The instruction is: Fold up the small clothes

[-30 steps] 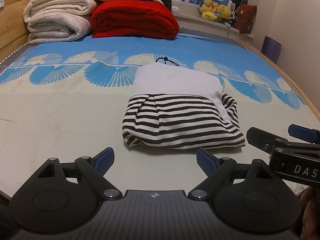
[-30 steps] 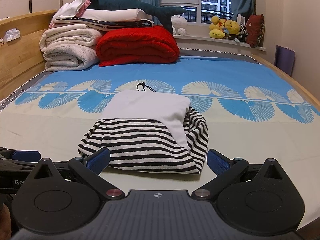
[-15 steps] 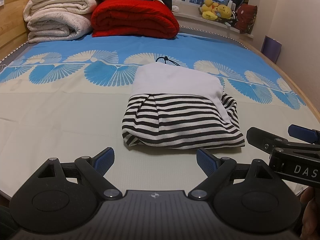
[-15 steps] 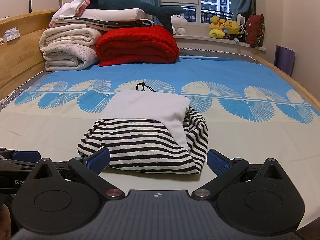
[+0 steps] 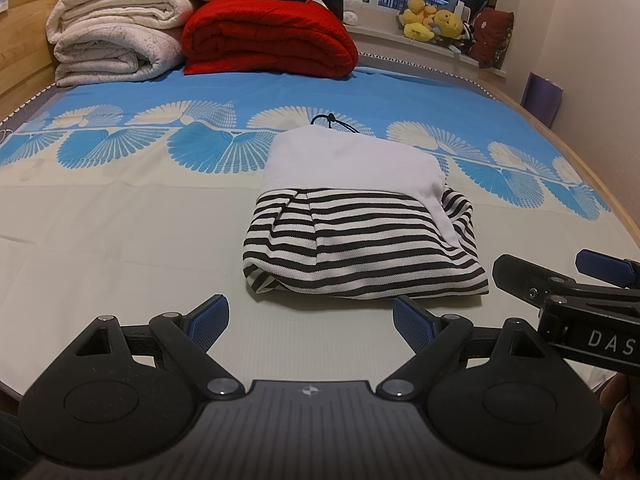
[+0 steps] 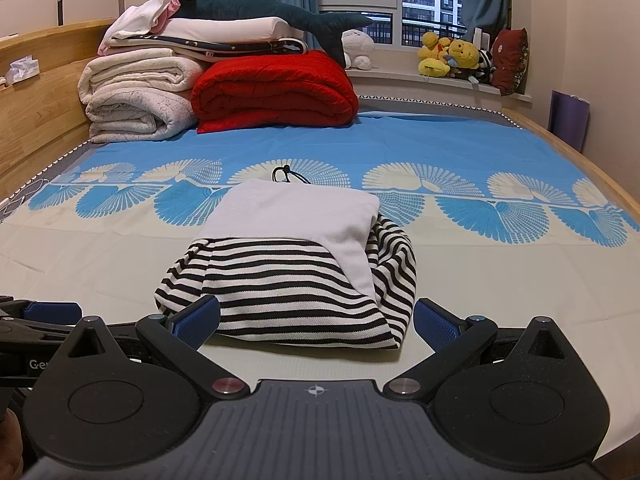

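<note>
A folded garment, black-and-white striped (image 5: 360,248) with a pale grey panel on top (image 5: 352,164), lies on the bed; it also shows in the right wrist view (image 6: 296,276). A black drawstring (image 5: 332,122) pokes out at its far edge. My left gripper (image 5: 310,318) is open and empty, just in front of the garment's near edge. My right gripper (image 6: 316,318) is open and empty, its fingertips either side of the garment's near edge. The right gripper shows at the right of the left wrist view (image 5: 560,280).
The bed sheet (image 5: 120,240) is pale with a blue fan pattern. Folded white blankets (image 6: 136,96) and a red quilt (image 6: 276,92) are stacked at the far end. Plush toys (image 6: 452,56) sit on the windowsill. A wooden bed rail (image 6: 592,172) runs along the right.
</note>
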Demonstrator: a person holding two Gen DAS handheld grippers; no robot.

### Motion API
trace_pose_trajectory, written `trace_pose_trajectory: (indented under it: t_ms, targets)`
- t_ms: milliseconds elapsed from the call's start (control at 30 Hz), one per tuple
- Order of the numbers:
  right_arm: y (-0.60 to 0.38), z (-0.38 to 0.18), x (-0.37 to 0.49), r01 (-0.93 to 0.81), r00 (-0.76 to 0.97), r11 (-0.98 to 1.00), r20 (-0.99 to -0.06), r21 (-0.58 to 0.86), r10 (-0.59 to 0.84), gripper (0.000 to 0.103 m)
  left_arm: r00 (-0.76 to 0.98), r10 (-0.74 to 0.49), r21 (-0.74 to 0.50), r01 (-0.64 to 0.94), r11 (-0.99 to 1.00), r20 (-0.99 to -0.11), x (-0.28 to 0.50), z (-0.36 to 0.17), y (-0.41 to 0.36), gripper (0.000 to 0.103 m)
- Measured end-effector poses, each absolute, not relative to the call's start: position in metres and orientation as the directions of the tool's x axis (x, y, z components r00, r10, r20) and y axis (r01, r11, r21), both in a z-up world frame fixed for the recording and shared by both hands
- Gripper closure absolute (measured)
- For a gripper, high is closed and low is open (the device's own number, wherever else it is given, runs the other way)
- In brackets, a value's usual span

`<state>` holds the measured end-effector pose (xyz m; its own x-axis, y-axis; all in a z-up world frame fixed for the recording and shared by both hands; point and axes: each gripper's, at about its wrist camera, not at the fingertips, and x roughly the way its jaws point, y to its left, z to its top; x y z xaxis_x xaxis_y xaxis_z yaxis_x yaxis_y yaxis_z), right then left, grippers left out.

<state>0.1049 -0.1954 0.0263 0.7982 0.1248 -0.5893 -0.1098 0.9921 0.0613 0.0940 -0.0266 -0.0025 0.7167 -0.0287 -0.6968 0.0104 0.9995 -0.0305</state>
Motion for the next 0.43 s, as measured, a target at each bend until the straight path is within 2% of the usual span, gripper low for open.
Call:
trace_pose_trajectory:
  t_ms: [433]
  targets:
    - [-0.196, 0.0265, 0.105, -0.111, 0.798, 0.992, -0.59, 0.062, 0.126, 0.001, 0.716, -0.028, -0.03, 0.01, 1.0, -0.697, 0.0946, -0.0033, -0.0294, 0.011]
